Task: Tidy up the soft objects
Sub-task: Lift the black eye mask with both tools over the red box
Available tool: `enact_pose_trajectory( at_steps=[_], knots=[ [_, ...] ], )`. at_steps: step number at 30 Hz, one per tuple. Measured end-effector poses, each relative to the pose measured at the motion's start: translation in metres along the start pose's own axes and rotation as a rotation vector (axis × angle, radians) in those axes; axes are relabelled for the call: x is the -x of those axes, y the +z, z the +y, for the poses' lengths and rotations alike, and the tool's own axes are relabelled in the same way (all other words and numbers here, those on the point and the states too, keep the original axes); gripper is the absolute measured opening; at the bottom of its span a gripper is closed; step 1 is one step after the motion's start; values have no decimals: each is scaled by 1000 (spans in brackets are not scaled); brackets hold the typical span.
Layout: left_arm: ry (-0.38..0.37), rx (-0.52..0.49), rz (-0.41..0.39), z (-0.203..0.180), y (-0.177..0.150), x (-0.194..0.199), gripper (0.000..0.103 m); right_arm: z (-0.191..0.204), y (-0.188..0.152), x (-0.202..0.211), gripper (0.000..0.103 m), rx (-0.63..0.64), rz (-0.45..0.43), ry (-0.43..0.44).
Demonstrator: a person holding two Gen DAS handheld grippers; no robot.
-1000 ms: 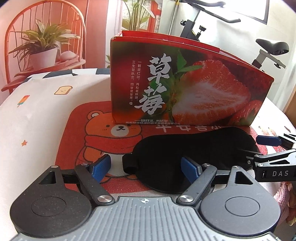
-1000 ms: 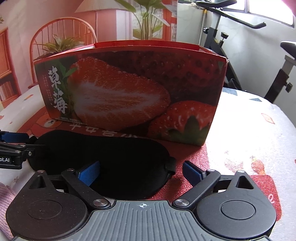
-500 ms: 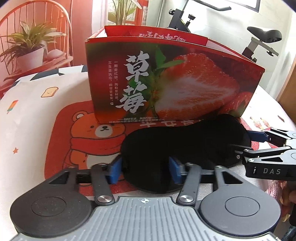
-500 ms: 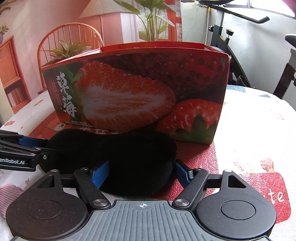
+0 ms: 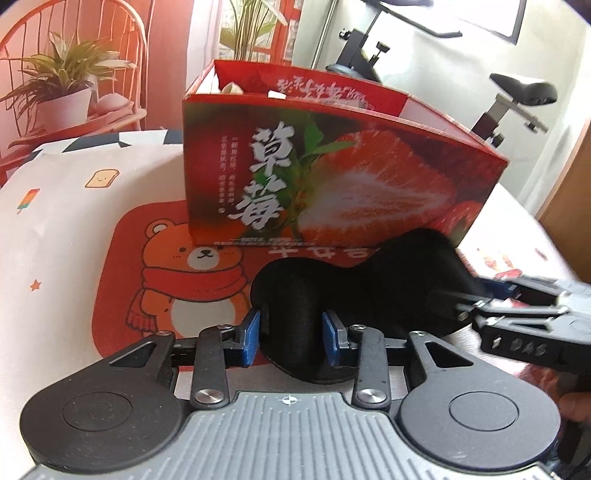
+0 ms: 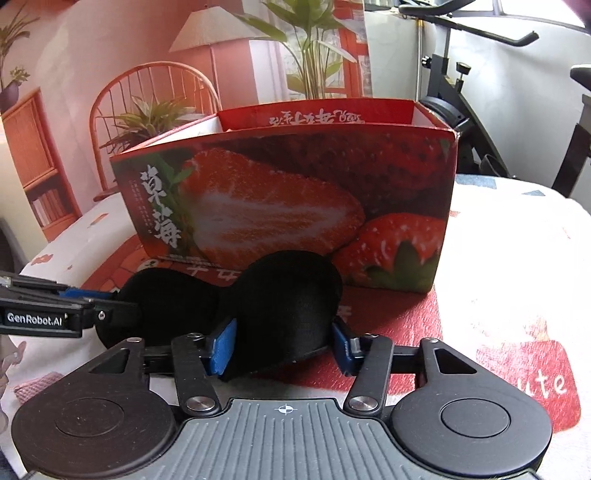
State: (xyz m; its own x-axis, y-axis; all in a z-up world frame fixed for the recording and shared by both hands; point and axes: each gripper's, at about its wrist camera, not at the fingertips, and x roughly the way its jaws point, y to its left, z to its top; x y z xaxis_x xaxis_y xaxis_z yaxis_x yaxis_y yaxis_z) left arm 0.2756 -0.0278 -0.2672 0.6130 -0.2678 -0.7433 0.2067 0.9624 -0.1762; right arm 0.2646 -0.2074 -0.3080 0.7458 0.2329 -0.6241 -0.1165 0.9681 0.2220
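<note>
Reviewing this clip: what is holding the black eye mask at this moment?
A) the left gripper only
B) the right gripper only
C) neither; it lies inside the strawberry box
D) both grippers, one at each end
D: the left gripper pinches one end of the eye mask and the right gripper the other, in front of the strawberry box.

Both views are brightly daylit, with windows [image 5: 476, 14] blown out at the upper right. Strong fisheye curving is seen at the edges. The right gripper [image 5: 517, 314] is smeared by motion blur.
</note>
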Motion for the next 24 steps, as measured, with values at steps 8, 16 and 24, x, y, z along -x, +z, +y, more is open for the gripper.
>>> enact_pose_trajectory(
  at_steps=[8, 16, 24],
  knots=[
    [-20, 38, 9, 1, -2, 1, 38, 7, -4, 5, 37, -8, 13, 29],
    [28, -19, -35, -2, 5, 13, 20, 3, 3, 20, 35, -45, -26, 40],
    [34, -13, -160, -1, 15, 50, 17, 6, 14, 46, 34, -45, -100, 62]
  ],
)
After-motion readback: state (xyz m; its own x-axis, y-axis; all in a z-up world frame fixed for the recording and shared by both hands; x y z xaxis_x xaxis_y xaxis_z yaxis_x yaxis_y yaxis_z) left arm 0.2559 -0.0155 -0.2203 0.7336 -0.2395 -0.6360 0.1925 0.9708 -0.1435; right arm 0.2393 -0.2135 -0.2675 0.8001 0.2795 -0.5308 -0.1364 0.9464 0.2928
